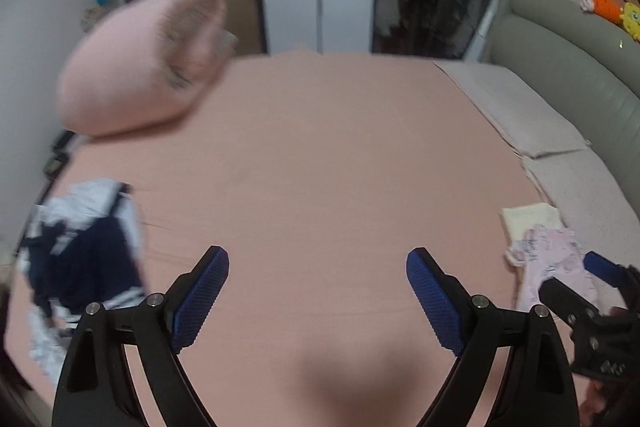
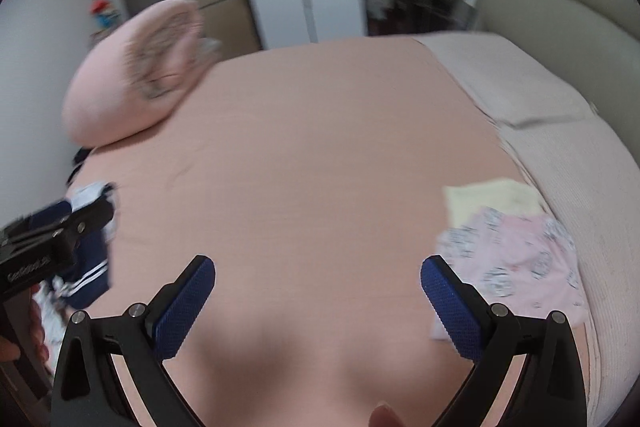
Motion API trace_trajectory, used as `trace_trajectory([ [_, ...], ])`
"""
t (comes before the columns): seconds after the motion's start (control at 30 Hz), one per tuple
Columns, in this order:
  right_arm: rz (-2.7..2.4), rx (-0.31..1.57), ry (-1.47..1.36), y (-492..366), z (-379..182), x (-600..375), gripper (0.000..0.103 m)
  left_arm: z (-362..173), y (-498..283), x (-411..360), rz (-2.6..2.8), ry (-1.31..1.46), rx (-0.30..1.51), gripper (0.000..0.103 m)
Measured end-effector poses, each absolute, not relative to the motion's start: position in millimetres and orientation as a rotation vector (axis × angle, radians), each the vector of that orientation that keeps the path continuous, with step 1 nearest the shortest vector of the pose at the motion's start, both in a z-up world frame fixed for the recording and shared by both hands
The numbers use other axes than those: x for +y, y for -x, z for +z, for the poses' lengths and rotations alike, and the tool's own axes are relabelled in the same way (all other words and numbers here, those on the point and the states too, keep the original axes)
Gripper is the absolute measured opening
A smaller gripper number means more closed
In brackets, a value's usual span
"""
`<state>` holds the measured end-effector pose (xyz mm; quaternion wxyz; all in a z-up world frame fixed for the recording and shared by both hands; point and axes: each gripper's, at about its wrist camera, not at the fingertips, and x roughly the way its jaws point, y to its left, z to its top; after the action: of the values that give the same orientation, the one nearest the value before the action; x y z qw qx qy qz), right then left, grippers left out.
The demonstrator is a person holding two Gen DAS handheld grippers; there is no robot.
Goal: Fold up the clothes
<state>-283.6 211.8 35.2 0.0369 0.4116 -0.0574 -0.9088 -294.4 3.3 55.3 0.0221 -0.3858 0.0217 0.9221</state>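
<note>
Grippers hovering over pink bed (image 1: 320, 147), left gripper (image 1: 318, 291) and right gripper (image 2: 318, 301) both gaping wide, gripping nothing. Navy-white clothes (image 1: 88, 259) lying far left; pink garment (image 2: 516, 259) folded far right, overlapping cream one (image 2: 492, 197).

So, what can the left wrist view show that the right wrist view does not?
Only the left wrist view: the right gripper at its right edge, and orange and yellow plush toys on the headboard.

Only the right wrist view: the left gripper at its left edge, and a fingertip at the bottom.

Both: the pink sheet, the pink pillow, the navy and white clothes, and the pink printed garment below a cream cloth. Both grippers are open and empty.
</note>
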Motion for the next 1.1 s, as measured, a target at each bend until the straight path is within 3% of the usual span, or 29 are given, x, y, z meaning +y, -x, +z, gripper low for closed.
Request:
trace_trajectory([
  [0.13, -2.785, -0.063, -1.201, 234.3, 61.8, 166.4, 0.103, 67.8, 245.6, -30.1, 2.819, 1.103, -0.107, 0.091],
  [0.47, -2.927, 0.022, -1.104, 105.7, 93.6, 147.2, 0.103, 68.0, 123.9, -43.3, 2.901, 1.032, 0.019, 0.091],
  [0.83, -2.942, -0.079, -1.207, 8.4, 59.9, 165.8, 0.103, 37.4, 28.0, -31.7, 2.988, 1.106, -0.061, 0.091],
  [1.1, -2.888, -0.037, -1.255, -39.4, 34.0, 145.9, 0.103, 32.3, -0.9, -16.2, 2.96, 1.094, -0.019, 0.091],
])
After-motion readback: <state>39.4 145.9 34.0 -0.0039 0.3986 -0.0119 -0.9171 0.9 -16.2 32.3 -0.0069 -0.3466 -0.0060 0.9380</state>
